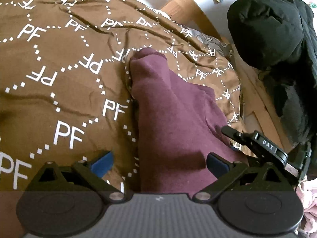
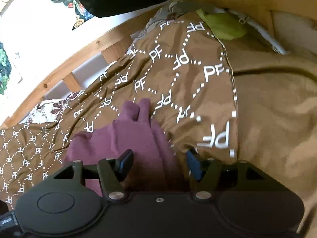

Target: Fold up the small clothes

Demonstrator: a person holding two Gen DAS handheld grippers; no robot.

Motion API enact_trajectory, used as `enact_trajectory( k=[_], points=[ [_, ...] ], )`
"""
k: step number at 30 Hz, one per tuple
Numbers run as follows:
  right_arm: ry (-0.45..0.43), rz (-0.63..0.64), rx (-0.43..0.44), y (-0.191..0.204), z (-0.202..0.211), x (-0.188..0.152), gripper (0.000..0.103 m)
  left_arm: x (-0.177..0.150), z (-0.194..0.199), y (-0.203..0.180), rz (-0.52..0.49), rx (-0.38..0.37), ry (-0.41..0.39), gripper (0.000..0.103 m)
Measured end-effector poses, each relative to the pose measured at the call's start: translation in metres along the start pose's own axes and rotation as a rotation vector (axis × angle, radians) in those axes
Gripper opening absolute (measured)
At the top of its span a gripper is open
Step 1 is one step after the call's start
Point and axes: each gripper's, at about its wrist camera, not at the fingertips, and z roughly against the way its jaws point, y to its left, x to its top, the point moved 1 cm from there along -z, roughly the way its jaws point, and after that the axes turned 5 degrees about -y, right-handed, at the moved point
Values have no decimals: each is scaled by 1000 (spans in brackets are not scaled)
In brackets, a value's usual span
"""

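A small maroon fleece garment (image 1: 174,109) lies in a long, narrow, bunched shape on a brown bedspread (image 1: 59,63) printed with white "PF" letters. My left gripper (image 1: 159,163) is open, its blue pads (image 1: 103,162) standing wide on either side of the garment's near end without pressing it. In the right wrist view the same garment (image 2: 128,136) runs away from me, and my right gripper (image 2: 160,164) is open over its near part, with cloth between the pads (image 2: 125,162) but not pinched. A black arm of the right-hand tool (image 1: 257,144) shows at the garment's right edge.
A wooden bed frame (image 2: 79,55) runs along the far side by a white wall. Black clothing (image 1: 267,29) hangs at the right. A green cloth (image 2: 223,25) lies near the headboard, a plain brown sheet (image 2: 277,109) is to the right, and pink fabric (image 1: 309,208) shows at the lower right.
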Motion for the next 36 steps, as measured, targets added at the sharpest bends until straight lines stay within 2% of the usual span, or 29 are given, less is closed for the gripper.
enact_trajectory(
  k=[2,4,6,9,17,20,23,25,26,28,29,31,34,36],
  points=[
    [17,-20,27,-2,-7,1,74,-1,-2,0,-11,6,3,102],
    [38,-30,54,-2,-12,-1,70,-3,-3,-1,-25,12,2,102],
    [64,-25,58,-1,-16,-3,51,-4,-3,-4,-43,19,0,102],
    [77,-58,70,-3,-18,-6,40,-5,-1,-5,-55,17,-3,102],
    [71,-63,61,-2,-17,-7,39,-4,1,-5,-28,-23,-1,102],
    [72,-89,57,-4,-17,-7,40,-4,-5,-8,-48,4,22,99],
    [67,-88,51,-4,-17,-8,40,-4,-6,-9,-62,33,29,92],
    [61,-84,49,-3,-17,-8,40,-3,-7,-9,-48,19,48,81],
    [69,-87,50,-3,-16,-8,40,-2,-8,-8,-34,9,60,78],
    [66,-86,51,-3,-16,-8,40,-1,-8,-5,4,-21,79,61],
    [64,-86,52,-3,-16,-9,40,-1,-7,-5,14,-19,87,59],
    [59,-79,51,-2,-15,-9,40,0,-6,-10,-2,14,91,43],
    [51,-46,60,3,-14,-9,34,3,-2,-18,-15,64,108,31],
    [39,-43,67,8,-12,-8,25,5,2,-25,-36,87,107,27]
  ],
)
